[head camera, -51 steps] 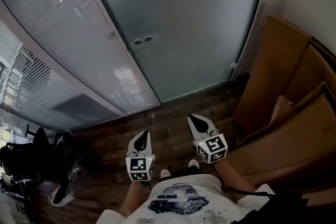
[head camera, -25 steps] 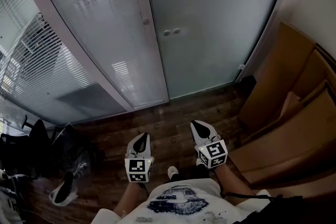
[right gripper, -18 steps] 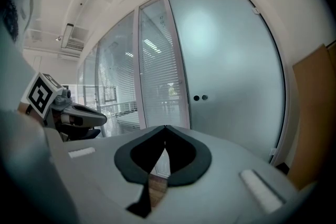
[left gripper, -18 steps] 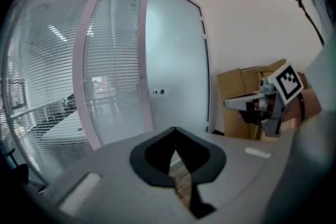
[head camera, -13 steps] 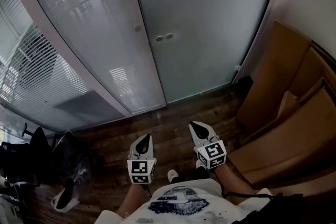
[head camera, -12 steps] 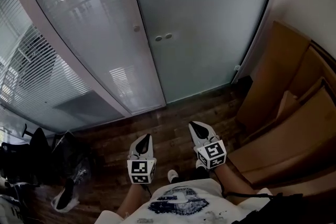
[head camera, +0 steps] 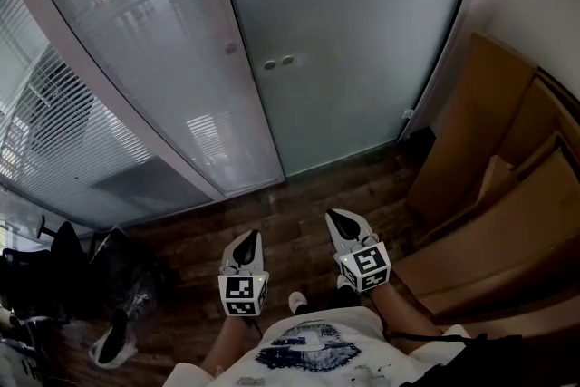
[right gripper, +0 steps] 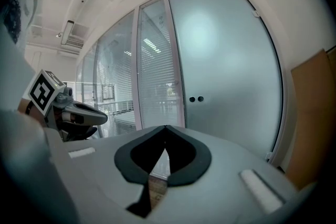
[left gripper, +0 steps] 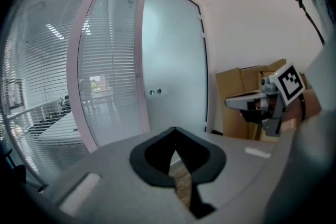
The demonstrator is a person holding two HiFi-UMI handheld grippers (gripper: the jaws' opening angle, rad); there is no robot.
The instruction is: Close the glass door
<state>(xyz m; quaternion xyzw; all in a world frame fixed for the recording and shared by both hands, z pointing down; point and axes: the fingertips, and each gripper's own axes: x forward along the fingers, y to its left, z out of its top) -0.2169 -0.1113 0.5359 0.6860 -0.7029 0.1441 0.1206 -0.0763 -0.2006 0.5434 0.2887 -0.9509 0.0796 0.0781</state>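
The frosted glass door (head camera: 353, 32) fills the upper middle of the head view. It lies in line with the pale frame post (head camera: 237, 59) on its left. Two small round fittings (head camera: 275, 62) sit near that edge. Both grippers hang low over the wooden floor, well short of the door and touching nothing. My left gripper (head camera: 244, 240) is shut and empty, and so is my right gripper (head camera: 337, 217). The left gripper view shows its tips (left gripper: 175, 130) together before the door (left gripper: 173, 60). In the right gripper view the tips (right gripper: 165, 128) also meet, facing the door (right gripper: 226, 60).
A glass partition with blinds (head camera: 109, 68) runs left of the door. Flattened cardboard boxes (head camera: 489, 195) lean against the right wall. Dark bags and a chair (head camera: 63, 276) crowd the lower left. The person's shoe (head camera: 296, 298) stands on the dark wooden floor (head camera: 290, 204).
The head view has swung slightly, so the door sits a little differently in the picture. Both grippers stay low, shut and almost where they were.
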